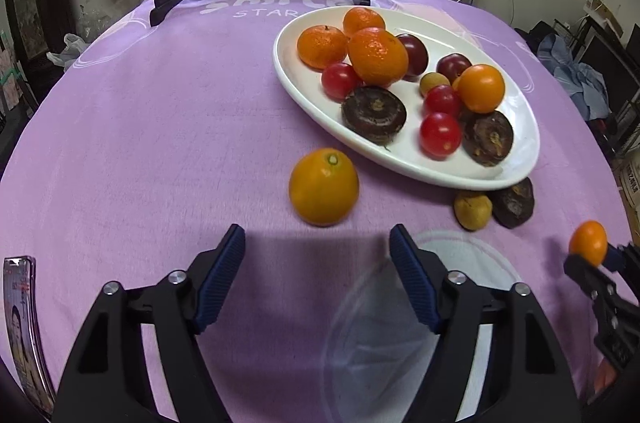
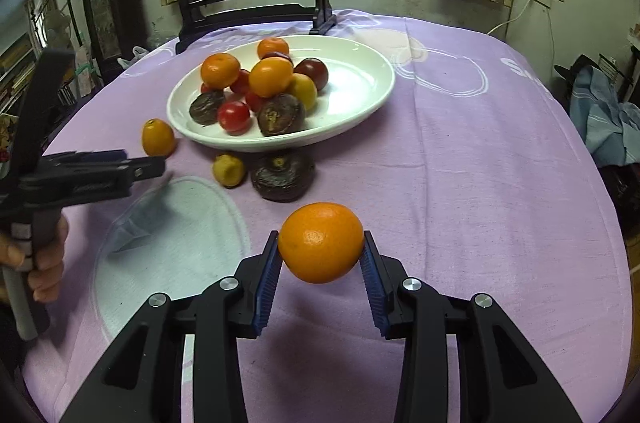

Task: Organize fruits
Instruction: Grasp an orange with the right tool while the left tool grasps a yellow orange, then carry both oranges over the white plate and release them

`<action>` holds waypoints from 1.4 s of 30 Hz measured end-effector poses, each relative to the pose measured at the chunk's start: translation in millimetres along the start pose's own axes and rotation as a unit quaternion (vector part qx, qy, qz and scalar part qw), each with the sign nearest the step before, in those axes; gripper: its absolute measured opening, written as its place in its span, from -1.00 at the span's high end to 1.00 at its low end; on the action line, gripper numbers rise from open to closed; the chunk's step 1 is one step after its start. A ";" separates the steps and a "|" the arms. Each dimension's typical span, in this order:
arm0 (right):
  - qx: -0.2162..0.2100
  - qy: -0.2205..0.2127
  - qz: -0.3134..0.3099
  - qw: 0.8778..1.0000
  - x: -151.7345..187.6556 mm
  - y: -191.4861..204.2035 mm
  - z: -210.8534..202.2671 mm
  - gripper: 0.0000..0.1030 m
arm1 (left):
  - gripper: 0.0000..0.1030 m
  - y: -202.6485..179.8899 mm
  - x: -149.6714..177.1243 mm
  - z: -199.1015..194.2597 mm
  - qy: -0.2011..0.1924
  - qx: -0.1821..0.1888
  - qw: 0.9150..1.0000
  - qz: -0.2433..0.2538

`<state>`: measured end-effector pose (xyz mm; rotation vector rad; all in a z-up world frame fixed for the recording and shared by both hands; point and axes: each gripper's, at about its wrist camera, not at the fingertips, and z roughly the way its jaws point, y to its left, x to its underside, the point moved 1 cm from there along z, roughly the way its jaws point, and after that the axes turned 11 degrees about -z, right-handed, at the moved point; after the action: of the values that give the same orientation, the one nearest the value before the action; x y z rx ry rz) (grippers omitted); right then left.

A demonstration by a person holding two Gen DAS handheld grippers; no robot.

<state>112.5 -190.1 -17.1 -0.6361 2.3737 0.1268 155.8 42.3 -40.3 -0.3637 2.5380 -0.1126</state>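
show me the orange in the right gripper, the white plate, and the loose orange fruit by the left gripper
held orange (image 2: pixel 321 243), right wrist view, front skin.
white plate (image 2: pixel 360 79), right wrist view, bare inner surface.
loose orange fruit (image 1: pixel 324 187), left wrist view, middle.

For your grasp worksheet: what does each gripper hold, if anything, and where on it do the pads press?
The right gripper holds a small orange clear of the cloth, pads on its two opposite sides. The left gripper holds nothing; its jaws are open.
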 end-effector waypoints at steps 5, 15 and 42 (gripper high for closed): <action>-0.008 -0.008 -0.003 1.000 1.6 1.3 -1.8 0.22 | -0.08 -4.1 -11.2 14.4 0.003 -0.011 1.000 0.000; -0.016 -0.012 -0.011 1.000 0.6 6.0 -3.1 0.23 | 0.30 -6.0 -8.3 -1.5 -0.008 0.008 1.000 0.018; -0.022 -0.020 0.044 0.999 -97.4 -42.9 79.0 0.22 | 0.30 -87.2 -78.7 16.3 -0.004 0.078 0.996 0.039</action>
<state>243.0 -167.9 -13.5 -0.5445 2.3670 0.2296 248.3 -19.3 1.2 -0.2027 2.5124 -0.2760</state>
